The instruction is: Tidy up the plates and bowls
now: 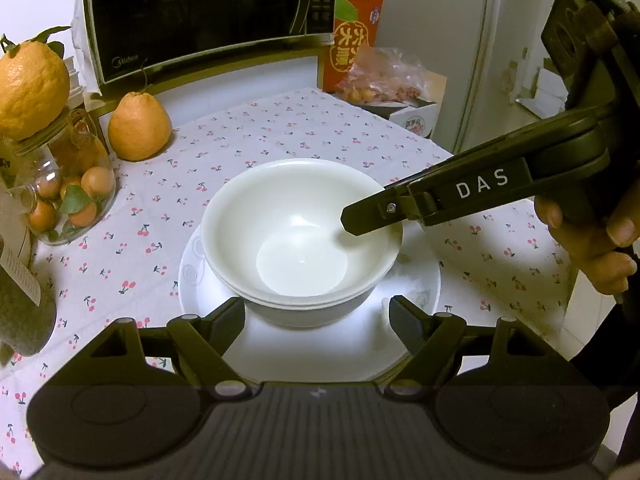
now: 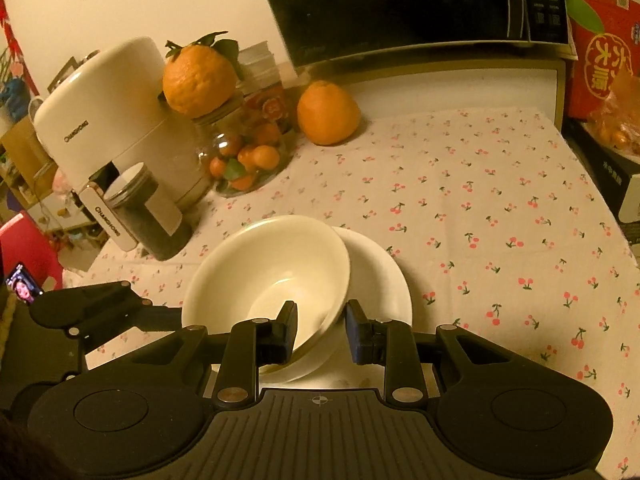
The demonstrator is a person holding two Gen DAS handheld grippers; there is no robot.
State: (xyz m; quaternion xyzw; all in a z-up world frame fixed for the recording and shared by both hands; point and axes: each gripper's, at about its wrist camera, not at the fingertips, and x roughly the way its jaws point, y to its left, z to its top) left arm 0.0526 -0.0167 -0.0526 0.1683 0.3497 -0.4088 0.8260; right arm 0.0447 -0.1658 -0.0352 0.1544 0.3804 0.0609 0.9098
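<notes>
**A:** Starting at your left, what's at risk?

**B:** The glass jar (image 1: 68, 196) of small oranges stands near the plate (image 1: 208, 280), with a big orange (image 1: 28, 80) balanced on its lid. If you swing the stack that way, you could knock both over.

**A:** And my left gripper (image 1: 316, 320)?

**B:** It's released, with the jaws spread wide on either side of the plate's near edge and touching nothing. If you close there, you may catch only the plate's thin lip, and it could tip with the bowls aboard.

**A:** Where are the bowls?

**B:** In the middle of the cherry-print tablecloth (image 1: 280, 128). The top bowl (image 1: 280, 216) is nested in the lower bowl (image 1: 304, 314), and both sit on the plate.

**A:** And on the right?

**B:** Your right gripper (image 2: 322, 330) straddles the top bowl's rim, one finger inside and one outside. The jaws are narrow, but a gap shows at the outer pad, so I'd call it unclenched. The glaze looks slick, so if you lift like this the bowl would likely slip, or drag the lower one askew
</notes>
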